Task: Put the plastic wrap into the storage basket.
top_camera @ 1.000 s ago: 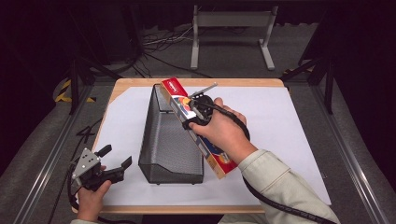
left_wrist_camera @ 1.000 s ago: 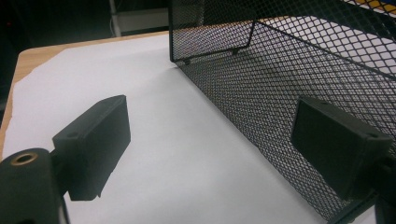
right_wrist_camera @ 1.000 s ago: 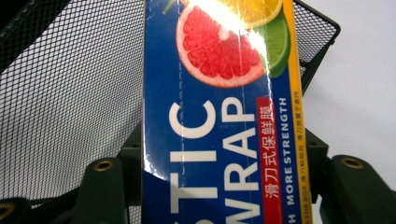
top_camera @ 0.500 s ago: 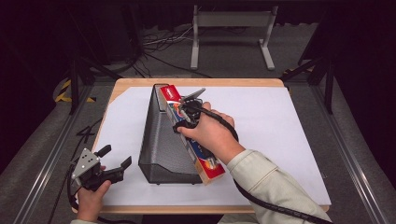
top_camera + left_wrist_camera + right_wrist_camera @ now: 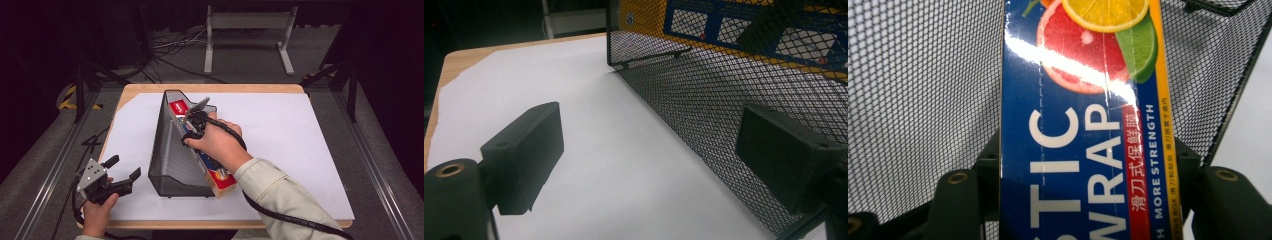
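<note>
Black mesh formed the file holder [image 5: 175,155] near the worktop's [image 5: 300,150] left edge, where a plastic-wrap box [image 5: 1083,125] was clamped across its width by the right hand-held gripper [image 5: 192,122]. Light, stiff, glossy cardboard was judged slippery. The left hand-held gripper [image 5: 112,180] was held open, empty.

Wooden table under a white sheet

A white sheet [image 5: 300,150] is covering most of the wooden table [image 5: 210,88], and a black mesh file holder [image 5: 172,155] is sitting on the sheet left of centre.
</note>
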Motion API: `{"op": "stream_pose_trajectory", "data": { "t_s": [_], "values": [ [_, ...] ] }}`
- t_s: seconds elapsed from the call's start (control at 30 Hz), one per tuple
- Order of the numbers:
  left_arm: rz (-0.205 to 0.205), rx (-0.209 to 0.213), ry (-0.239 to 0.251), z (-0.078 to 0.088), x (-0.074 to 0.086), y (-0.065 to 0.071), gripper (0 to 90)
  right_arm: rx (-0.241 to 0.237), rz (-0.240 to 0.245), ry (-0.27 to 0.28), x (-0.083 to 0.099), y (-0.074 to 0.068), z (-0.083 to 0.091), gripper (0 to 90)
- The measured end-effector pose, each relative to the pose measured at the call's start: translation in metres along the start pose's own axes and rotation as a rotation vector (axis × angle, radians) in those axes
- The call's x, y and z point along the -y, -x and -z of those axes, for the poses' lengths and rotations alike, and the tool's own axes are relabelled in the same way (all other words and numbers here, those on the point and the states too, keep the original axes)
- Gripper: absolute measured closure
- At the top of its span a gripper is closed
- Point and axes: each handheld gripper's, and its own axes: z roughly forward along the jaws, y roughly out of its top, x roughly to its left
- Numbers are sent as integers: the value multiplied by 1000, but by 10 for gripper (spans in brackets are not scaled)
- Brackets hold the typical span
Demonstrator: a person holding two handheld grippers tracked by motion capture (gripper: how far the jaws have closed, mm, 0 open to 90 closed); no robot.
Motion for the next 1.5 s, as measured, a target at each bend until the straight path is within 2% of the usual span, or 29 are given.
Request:
{"op": "stream_pose_trajectory", "data": {
  "t_s": [0.3, 0.53, 0.9, 1.1, 1.2, 1.23, 1.37, 1.5],
  "values": [
    [7, -14, 4, 8, 3, -1, 130, -17, -3, -78, -5, 2, -12, 396],
    [12, -21, 1, 11, 4, -1, 130, -32, 16, -96, -8, 4, -12, 394],
    [16, -13, 2, 8, 4, -1, 130, -39, 14, -97, -7, 8, -13, 388],
    [12, -7, 1, 6, 3, -1, 130, -12, 20, -93, -6, 5, -13, 393],
    [11, -4, 3, 5, 2, -1, 130, 54, 29, -139, -5, 3, -19, 396],
    [11, -4, 3, 5, 2, -1, 130, 56, 27, -153, -6, 3, -21, 396],
    [13, -3, 1, 5, 2, -1, 129, 45, 38, -149, -8, 0, -23, 394],
    [12, -4, 3, 5, 2, -1, 130, 65, 57, -146, -11, -4, -24, 384]
  ]
}}
